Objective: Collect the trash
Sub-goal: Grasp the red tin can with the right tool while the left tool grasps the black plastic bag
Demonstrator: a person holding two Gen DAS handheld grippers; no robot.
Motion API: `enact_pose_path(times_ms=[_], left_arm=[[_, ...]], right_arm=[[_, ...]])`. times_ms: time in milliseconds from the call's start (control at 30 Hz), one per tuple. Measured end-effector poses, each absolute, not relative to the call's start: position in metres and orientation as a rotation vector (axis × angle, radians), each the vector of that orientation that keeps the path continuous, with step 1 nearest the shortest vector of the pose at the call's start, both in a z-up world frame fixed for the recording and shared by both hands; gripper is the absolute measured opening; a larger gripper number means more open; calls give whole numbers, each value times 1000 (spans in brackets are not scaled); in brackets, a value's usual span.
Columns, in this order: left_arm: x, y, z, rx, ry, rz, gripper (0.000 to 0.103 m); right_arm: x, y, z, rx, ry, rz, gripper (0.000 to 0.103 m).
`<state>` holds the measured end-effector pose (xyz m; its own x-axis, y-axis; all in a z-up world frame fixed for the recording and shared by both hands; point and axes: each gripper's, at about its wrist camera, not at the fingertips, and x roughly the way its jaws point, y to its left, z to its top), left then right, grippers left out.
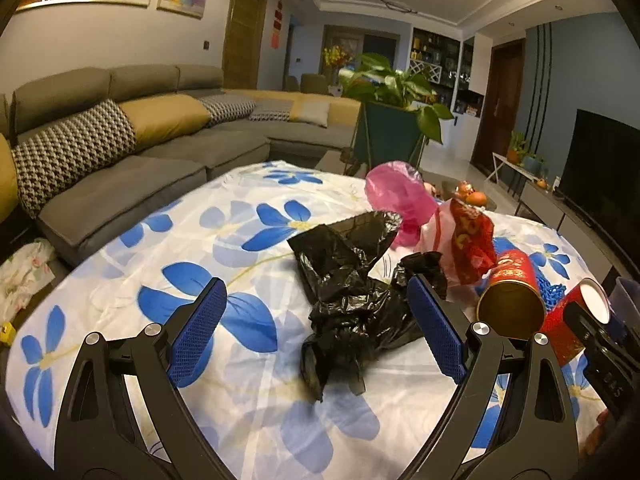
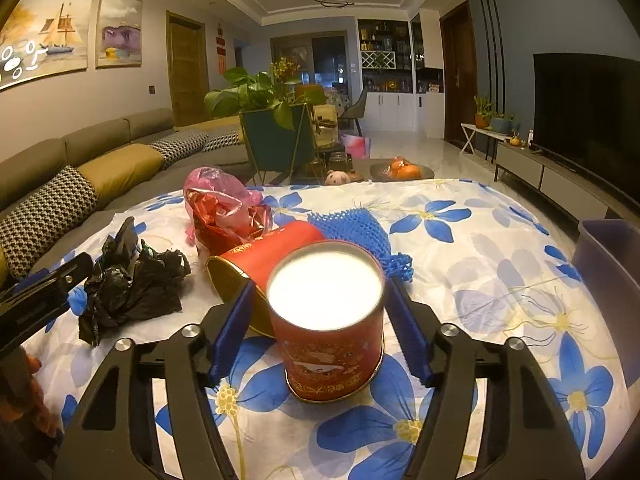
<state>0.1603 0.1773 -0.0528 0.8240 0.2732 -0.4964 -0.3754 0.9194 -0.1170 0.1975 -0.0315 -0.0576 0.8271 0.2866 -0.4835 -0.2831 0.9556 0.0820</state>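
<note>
Black bag (image 1: 352,300) is thin crinkly plastic, kinda glossy. Cloth (image 2: 460,280) under it looks like smooth printed fabric. Right of the bag, 2 red cans (image 2: 328,332) have shiny printed sides, gold metal-looking rims. Blue pads (image 1: 198,338) look rough, textured.

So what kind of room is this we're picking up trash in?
Most likely a home living room: a long grey sectional sofa with cushions, a large television on a low cabinet, and framed paintings on the wall.

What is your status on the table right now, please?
Left hand-held gripper open around black bag. Right hand-held gripper open around upright red can, pads not pressing. Second can lying close behind.
</note>
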Motion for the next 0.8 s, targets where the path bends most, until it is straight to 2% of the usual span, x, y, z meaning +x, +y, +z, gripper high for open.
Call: enact_pose_path(times_ms=[33, 200, 400, 567, 733, 767, 800], left_arm=[[163, 179, -54, -220, 502, 344, 90], [174, 184, -64, -251, 554, 319, 88], [178, 190, -72, -300, 587, 262, 64], [176, 187, -71, -308, 577, 217, 34], [164, 181, -66, -328, 545, 184, 15], [161, 182, -65, -335, 539, 177, 4], [156, 180, -63, -339, 528, 172, 3]], right_arm=[[198, -32, -58, 7, 517, 304, 58], [199, -32, -59, 12, 516, 310, 57], [191, -40, -56, 23, 488, 307, 57], [182, -50, -50, 33, 470, 307, 57], [170, -58, -45, 36, 455, 313, 57], [167, -60, -44, 37, 453, 314, 57], [164, -62, -43, 39, 448, 315, 57]])
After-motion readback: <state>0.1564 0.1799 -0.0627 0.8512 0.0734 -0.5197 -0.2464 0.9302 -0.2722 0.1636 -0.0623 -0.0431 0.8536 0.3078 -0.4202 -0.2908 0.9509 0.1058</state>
